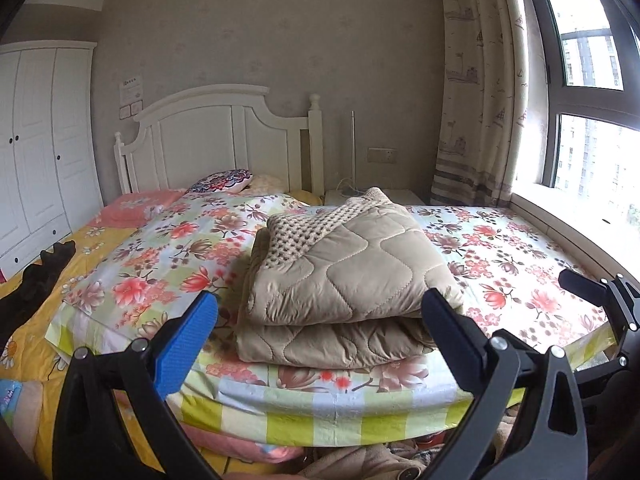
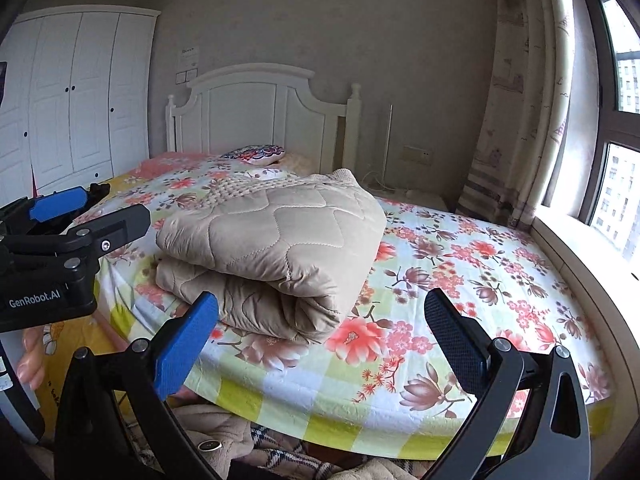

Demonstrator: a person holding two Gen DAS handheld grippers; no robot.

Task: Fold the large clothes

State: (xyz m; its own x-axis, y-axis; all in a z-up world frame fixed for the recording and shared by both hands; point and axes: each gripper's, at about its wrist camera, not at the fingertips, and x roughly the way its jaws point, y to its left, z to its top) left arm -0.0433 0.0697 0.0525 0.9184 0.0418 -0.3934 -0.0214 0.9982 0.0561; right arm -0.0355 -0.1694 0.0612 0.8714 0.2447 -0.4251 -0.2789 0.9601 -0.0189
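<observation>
Left wrist: both tongs, left (image 1: 320, 312) and right (image 2: 320, 312), gape wide, empty.

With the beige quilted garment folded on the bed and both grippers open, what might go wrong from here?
1. The folded quilted garment is bulky and lies near the bed edge; a nudge may unroll it or push it off.
2. The left gripper and right gripper are close together, so they may collide.

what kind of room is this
A home bedroom, most likely: a bed with a white headboard and floral sheet, a white wardrobe, and a curtained window. A folded quilted garment lies on the bed.
</observation>
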